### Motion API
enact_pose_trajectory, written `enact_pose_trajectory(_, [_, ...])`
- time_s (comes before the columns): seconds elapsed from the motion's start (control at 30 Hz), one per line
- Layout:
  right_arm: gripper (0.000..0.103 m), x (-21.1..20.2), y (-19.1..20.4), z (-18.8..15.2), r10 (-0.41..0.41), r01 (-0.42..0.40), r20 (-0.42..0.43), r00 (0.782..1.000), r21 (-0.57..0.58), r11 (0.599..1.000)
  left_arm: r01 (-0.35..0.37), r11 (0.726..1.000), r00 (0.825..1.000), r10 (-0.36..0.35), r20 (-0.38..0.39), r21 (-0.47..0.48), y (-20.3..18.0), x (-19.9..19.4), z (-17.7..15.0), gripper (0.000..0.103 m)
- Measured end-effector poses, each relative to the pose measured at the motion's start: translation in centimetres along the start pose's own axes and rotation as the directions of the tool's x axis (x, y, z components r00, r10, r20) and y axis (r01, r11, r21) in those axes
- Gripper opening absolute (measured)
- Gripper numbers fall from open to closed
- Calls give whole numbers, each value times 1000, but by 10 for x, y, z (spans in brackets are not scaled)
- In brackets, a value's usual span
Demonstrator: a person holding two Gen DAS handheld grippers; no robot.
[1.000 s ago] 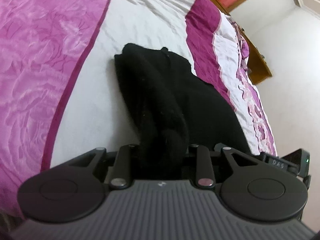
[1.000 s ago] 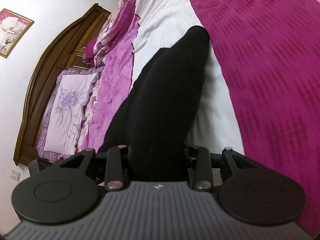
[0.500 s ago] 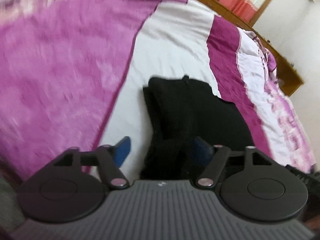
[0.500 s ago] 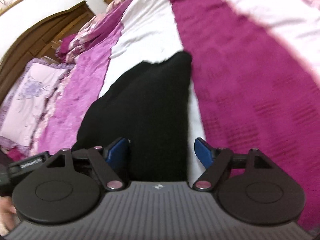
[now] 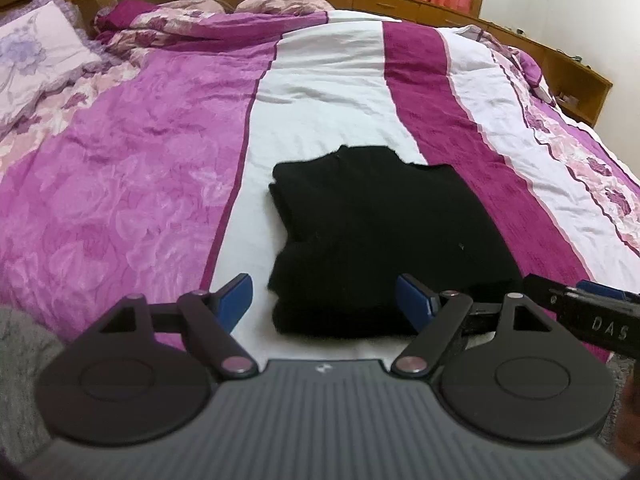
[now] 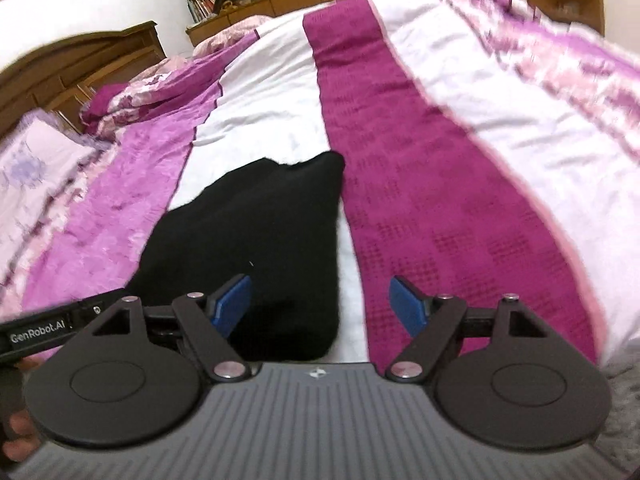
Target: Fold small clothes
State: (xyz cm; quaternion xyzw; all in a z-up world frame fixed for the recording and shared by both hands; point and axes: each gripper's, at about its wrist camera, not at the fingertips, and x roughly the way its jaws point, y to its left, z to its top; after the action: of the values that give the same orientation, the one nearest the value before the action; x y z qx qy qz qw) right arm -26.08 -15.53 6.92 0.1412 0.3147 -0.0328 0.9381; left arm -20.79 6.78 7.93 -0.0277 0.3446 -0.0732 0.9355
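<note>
Black knitwear, a folded black garment (image 5: pixel 384 240), lies flat on the white stripe of a magenta-and-white bedspread (image 5: pixel 132 184), just ahead of both claws. Left gripper (image 5: pixel 325 303) hovers at the garment's near edge, blue pads (image 5: pixel 236 298) spread wide, gripping nothing. Right gripper (image 6: pixel 320 305) is likewise parted and empty, the garment (image 6: pixel 256 240) ahead and to its left, reaching up to its left pad. Beyond, to the left of the claws, a floral pillow (image 5: pixel 36 56) rests against a wooden headboard (image 6: pixel 80 68).
</note>
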Motion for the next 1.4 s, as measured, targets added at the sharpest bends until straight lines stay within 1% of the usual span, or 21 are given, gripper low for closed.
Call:
enact_pose_trajectory(0.03, [82,-4,3,-4,-23,23,11,1000,-22,999,-14,1000,1000,14,10,3,-1,-1,-5,80])
enact_pose_trajectory(0.1, [83,-7,5,-12,-42,43,24,999,-48,998,-44,999,999,43,32,28,-3,-1,-17,81])
enact_pose_trajectory(0.17, [85,-9,7,-22,-34,36,34,999,-56,998,-62,997,997,59,40,55,-5,0,-27,81])
enact_pose_trajectory(0.27, [87,-10,6,-38,-15,18,58,998,-63,998,-69,995,997,66,51,75,-8,2,-37,81])
enact_pose_trajectory(0.33, [87,-8,6,-51,-25,28,59,998,-58,998,-61,996,997,56,61,72,-8,4,-40,81])
enact_pose_trajectory(0.4, [87,-4,5,-63,-32,36,60,998,-70,997,-46,996,998,43,53,70,-8,8,-42,81])
enact_pose_trajectory(0.5, [88,2,9,-76,-63,74,86,994,-136,988,-45,996,998,41,47,77,-6,15,-48,81])
enact_pose_trajectory(0.57, [89,5,9,-82,-79,96,116,990,-156,983,-53,995,998,50,36,84,-4,20,-51,81])
enact_pose_trajectory(0.63, [90,11,4,-83,-78,92,111,991,-134,987,-63,994,998,61,29,88,-2,25,-54,81])
enact_pose_trajectory(0.7, [91,22,-4,-83,-76,81,71,995,-80,993,-73,993,997,71,26,94,-1,27,-55,81])
enact_pose_trajectory(0.77, [91,30,-8,-81,-91,93,48,995,-48,994,-74,993,997,71,33,94,-1,28,-55,81])
enact_pose_trajectory(0.87, [91,33,-5,-83,-97,101,64,993,-63,993,-60,994,998,56,41,95,-1,28,-55,81])
enact_pose_trajectory(1.03, [92,33,1,-84,-91,100,90,992,-104,989,-35,995,999,34,13,94,-1,33,-56,81])
enact_pose_trajectory(1.2, [93,31,-1,-84,-91,102,112,990,-94,990,-43,993,999,43,2,106,-4,37,-59,81])
enact_pose_trajectory(1.4, [93,31,1,-85,-88,99,111,990,-100,990,-38,995,999,38,-1,90,-1,37,-58,81])
